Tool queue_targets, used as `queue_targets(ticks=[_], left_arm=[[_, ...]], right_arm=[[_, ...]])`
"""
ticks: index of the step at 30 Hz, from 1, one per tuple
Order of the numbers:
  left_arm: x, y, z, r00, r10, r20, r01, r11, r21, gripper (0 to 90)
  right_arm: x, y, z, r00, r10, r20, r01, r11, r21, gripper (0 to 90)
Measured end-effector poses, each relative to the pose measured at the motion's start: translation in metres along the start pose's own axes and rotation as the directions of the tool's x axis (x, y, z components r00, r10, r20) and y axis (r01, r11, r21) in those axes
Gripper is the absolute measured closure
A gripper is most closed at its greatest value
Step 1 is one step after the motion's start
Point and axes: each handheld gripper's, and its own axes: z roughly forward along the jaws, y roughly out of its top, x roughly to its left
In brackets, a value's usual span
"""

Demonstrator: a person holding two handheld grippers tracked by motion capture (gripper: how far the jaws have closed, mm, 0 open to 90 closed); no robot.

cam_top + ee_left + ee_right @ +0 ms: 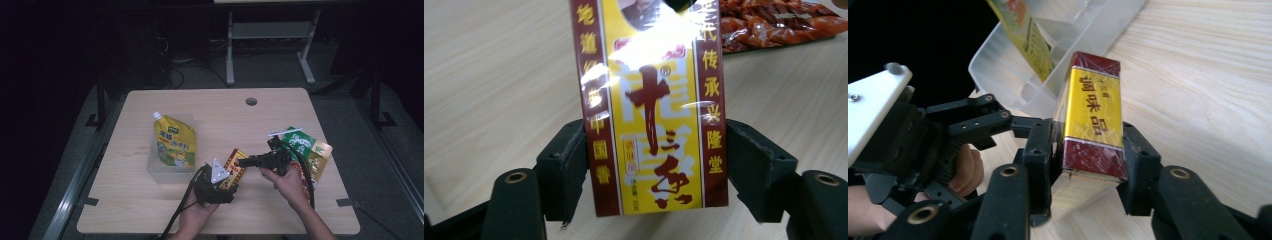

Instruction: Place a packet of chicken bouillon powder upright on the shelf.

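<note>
Both the left hand-held gripper [227,181] and right hand-held gripper [243,162] clamp the seasoning box [235,167]; clear tub [152,167] holds a yellow pouch [174,141].

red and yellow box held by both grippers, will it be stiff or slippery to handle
The red and yellow box probably stays stiff: its flat faces and straight edges hold shape between both grippers. Its glossy, glare-streaked wrap suggests it could slip. It looks light for its size.

Count, wooden table [150,210]: 1.
Clear plastic tray [155,167]: 1.
Yellow spouted pouch [175,142], lying in tray: 1.
Red-and-yellow box [236,166]: 1.
Green packet [299,142]: 1.
Red snack packet [774,22]: 1, partly hidden under the right hand in the high view.
Handheld grippers: 2, left gripper [226,181] and right gripper [241,162].
Hands: 2.
</note>
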Motion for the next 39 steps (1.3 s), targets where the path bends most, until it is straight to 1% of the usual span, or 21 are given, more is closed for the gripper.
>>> queue_targets(ticks=[1,4,5,6,10,14,15,16,19,20,21,23,24,25,27,28,30,31,34,37,39], left_arm=[[0.0,0.0,0.0,1.0,-0.001,0.0,0.001,1.0,-0.001,28.6],[0.001,-0.001,0.0,1.0,0.002,-0.009,-0.002,1.0,-0.006,28.9],[0.0,-0.001,-0.001,0.9999,-0.004,-0.013,0.004,0.9999,-0.011,29.2],[0.001,-0.001,-0.001,0.9999,0.008,-0.014,-0.008,0.9999,-0.01,29.3],[0.002,-0.002,-0.003,0.9999,0.001,-0.011,-0.001,0.9997,-0.023,29.2],[0.003,-0.001,-0.006,0.999,0.007,-0.044,-0.009,0.9991,-0.042,30.6],[0.002,-0.002,-0.006,0.9988,-0.004,-0.049,0.001,0.9985,-0.054,30.9],[0.003,-0.001,-0.007,0.9985,0.004,-0.054,-0.007,0.9988,-0.048,31.0],[0.002,-0.001,-0.008,0.9978,-0.007,-0.066,0.002,0.9977,-0.068,31.3],[0.002,-0.001,-0.009,0.9977,-0.008,-0.067,0.003,0.9978,-0.067,31.3],[0.002,-0.001,-0.009,0.9976,-0.008,-0.068,0.004,0.9976,-0.069,31.3],[0.001,-0.001,-0.008,0.9975,-0.01,-0.07,0.005,0.9975,-0.071,31.3],[0.001,-0.002,-0.008,0.9977,-0.014,-0.066,0.01,0.9978,-0.065,31.3],[0.002,-0.002,-0.008,0.9977,-0.016,-0.065,0.011,0.9973,-0.073,31.2],[0.002,-0.003,-0.009,0.9984,-0.009,-0.057,0.006,0.9978,-0.066,30.8],[0.002,-0.003,-0.008,0.9986,-0.017,-0.051,0.013,0.997,-0.076,30.6],[0.003,-0.003,-0.01,0.9991,0.0,-0.043,-0.003,0.9974,-0.073,30.1],[0.002,-0.003,-0.011,0.9992,-0.004,-0.04,0.0,0.9964,-0.085,30.0],[0.002,-0.002,-0.013,0.9995,0.007,-0.03,-0.009,0.9963,-0.086,29.4],[0.001,-0.003,-0.015,0.9997,0.012,-0.022,-0.013,0.9973,-0.072,29.9],[0.001,-0.004,-0.018,0.9991,0.028,-0.031,-0.03,0.9969,-0.073,32.3]], right_arm=[[0.002,0.0,0.001,1.0,-0.004,0.001,0.004,1.0,0.007,64.7],[0.005,0.0,0.003,0.9999,-0.012,0.003,0.012,1.0,-0.001,65.6],[0.006,0.0,0.003,0.9997,-0.024,0.009,0.024,1.0,-0.006,65.8],[0.007,0.0,0.003,0.9993,-0.035,0.012,0.035,0.999,-0.014,66.1],[0.012,0.002,0.003,0.9975,-0.068,0.019,0.068,0.998,-0.011,66.6],[0.019,0.001,0.002,0.9951,-0.093,0.032,0.094,0.994,-0.046,66.2],[0.02,0.001,0.002,0.9947,-0.096,0.036,0.098,0.994,-0.052,65.8],[0.021,0.0,0.002,0.9938,-0.104,0.038,0.107,0.993,-0.059,65.6],[0.022,0.0,0.004,0.9948,-0.097,0.033,0.099,0.992,-0.076,63.4],[0.023,0.0,0.005,0.9957,-0.087,0.034,0.089,0.993,-0.073,63.8],[0.023,-0.001,0.006,0.9944,-0.099,0.038,0.102,0.992,-0.074,63.9],[0.024,-0.002,0.01,0.9941,-0.098,0.047,0.101,0.993,-0.06,65.2],[0.024,-0.002,0.01,0.9933,-0.106,0.046,0.109,0.992,-0.06,65.7],[0.025,-0.001,0.01,0.994,-0.1,0.043,0.102,0.993,-0.054,66.1],[0.025,0.0,0.01,0.9944,-0.099,0.038,0.1,0.994,-0.042,66.7],[0.026,0.0,0.01,0.994,-0.103,0.037,0.104,0.994,-0.038,66.8],[0.027,0.001,0.009,0.993,-0.112,0.037,0.113,0.993,-0.031,66.9],[0.027,0.002,0.008,0.9925,-0.117,0.036,0.118,0.993,-0.026,67.0],[0.03,0.003,0.006,0.9918,-0.124,0.032,0.124,0.992,-0.02,67.1],[0.032,0.004,0.003,0.9872,-0.15,0.055,0.15,0.989,-0.009,67.2],[0.033,0.006,0.0,0.9851,-0.157,0.07,0.157,0.988,-0.001,67.2]])
